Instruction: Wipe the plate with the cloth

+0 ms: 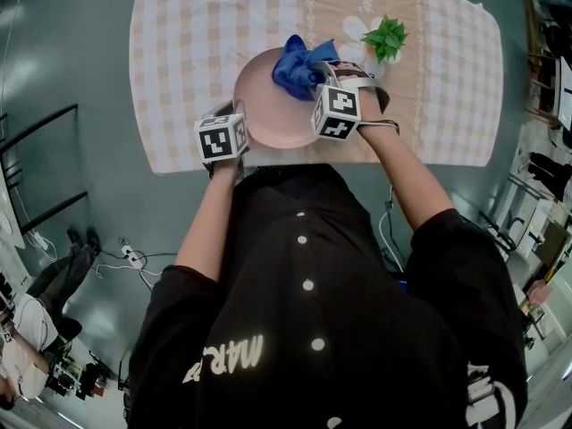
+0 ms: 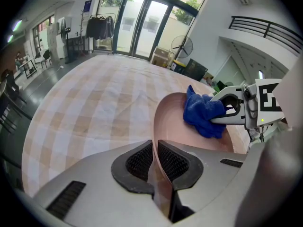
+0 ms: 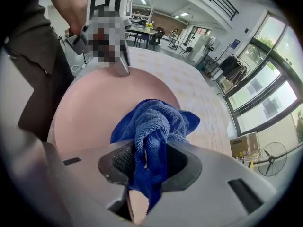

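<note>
Plate, pink and round, is sitting at the upper middle of the head view on a checked tablecloth. The left tool is pinching the plate's lower-left rim; its 2 jaws are standing narrow, with only the thin edge pressed between the dark pads. The right tool is gripping a blue cloth – 1 fold is running down between its jaws, and the rest is bunching out ahead of them. That bundle is resting against the plate's inner face, at the upper right of the plate in the head view. Both tools are pointing steeply down. A small green plant is standing on the tablecloth at the frame's upper right – just beyond the cloth, near the plate's rim.
</note>
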Demonstrator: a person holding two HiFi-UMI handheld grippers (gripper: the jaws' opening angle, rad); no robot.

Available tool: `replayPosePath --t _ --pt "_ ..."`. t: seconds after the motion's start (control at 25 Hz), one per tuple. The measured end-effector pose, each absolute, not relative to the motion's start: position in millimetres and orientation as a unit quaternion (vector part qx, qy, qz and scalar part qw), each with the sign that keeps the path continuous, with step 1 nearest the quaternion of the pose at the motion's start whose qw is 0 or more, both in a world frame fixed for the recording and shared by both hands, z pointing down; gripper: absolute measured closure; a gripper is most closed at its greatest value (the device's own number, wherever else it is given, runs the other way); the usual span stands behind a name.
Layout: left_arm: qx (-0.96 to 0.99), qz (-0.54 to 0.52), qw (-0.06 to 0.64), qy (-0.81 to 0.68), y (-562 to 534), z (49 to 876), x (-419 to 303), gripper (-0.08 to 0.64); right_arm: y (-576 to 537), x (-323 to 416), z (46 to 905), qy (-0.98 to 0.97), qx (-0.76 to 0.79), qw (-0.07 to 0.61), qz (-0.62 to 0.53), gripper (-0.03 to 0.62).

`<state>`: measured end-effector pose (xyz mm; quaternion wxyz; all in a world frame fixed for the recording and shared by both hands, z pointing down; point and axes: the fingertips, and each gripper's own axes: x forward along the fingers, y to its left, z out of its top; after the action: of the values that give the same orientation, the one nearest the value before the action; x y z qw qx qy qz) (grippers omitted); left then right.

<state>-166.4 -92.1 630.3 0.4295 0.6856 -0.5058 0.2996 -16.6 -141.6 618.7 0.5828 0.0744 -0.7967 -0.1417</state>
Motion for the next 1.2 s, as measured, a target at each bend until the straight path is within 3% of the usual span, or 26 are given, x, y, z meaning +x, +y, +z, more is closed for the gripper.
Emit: replayPosePath --t 0.4,1.2 --pt "0.689 0.292 0.431 -0.504 -92.6 630.7 -166.2 0.511 -142.9 -21.0 612.6 -0.805 0.099 0.571 -0.123 0.472" --pt "0.693 0.264 0.446 -0.501 -93.1 631.1 -166.6 0.518 -114.4 -105.4 554.7 -0.888 0.145 0.435 0.039 0.472"
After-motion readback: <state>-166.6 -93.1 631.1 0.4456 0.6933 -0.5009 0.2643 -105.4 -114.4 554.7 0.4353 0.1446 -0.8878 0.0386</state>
